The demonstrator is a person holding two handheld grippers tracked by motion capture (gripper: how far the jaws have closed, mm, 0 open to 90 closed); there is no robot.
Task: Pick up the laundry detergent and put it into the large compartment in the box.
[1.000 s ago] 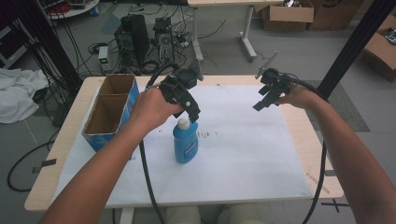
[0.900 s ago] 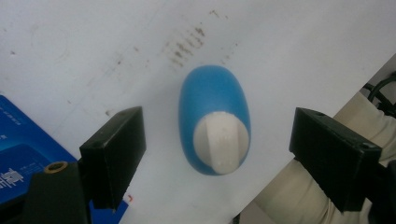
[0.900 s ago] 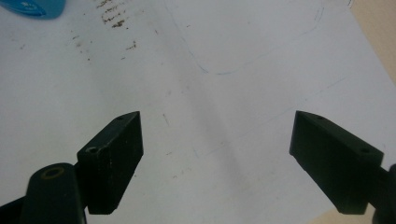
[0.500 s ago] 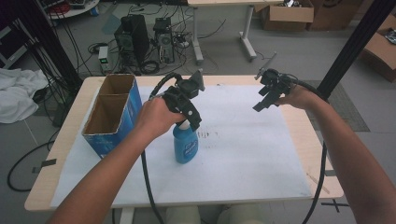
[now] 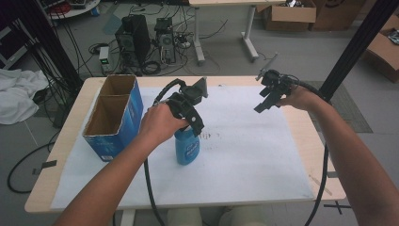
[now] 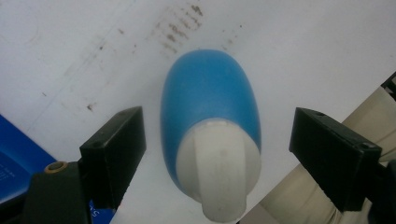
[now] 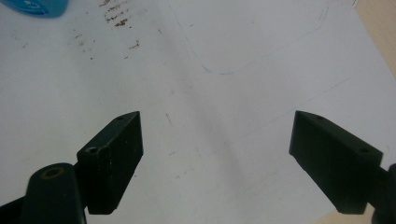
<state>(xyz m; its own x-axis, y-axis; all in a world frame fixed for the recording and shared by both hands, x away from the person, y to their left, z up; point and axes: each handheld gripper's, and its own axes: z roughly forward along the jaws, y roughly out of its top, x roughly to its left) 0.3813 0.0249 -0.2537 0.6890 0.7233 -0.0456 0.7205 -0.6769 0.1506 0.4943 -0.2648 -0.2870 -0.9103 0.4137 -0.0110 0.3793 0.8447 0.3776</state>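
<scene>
Left tool (image 6: 217, 140) spread wide above blue bottle (image 6: 210, 112), w/ no grip yet; bottle upright on counter (image 5: 244, 169); right tool (image 7: 217, 154) spread, idle; pick-up still to do.

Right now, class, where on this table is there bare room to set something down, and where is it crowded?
Free: the white paper between the blue bottle and the table's right edge, below the right hand-held gripper. Crowded: the left side, where the open blue cardboard box stands beside the bottle, with the left hand-held gripper over its white cap.
</scene>
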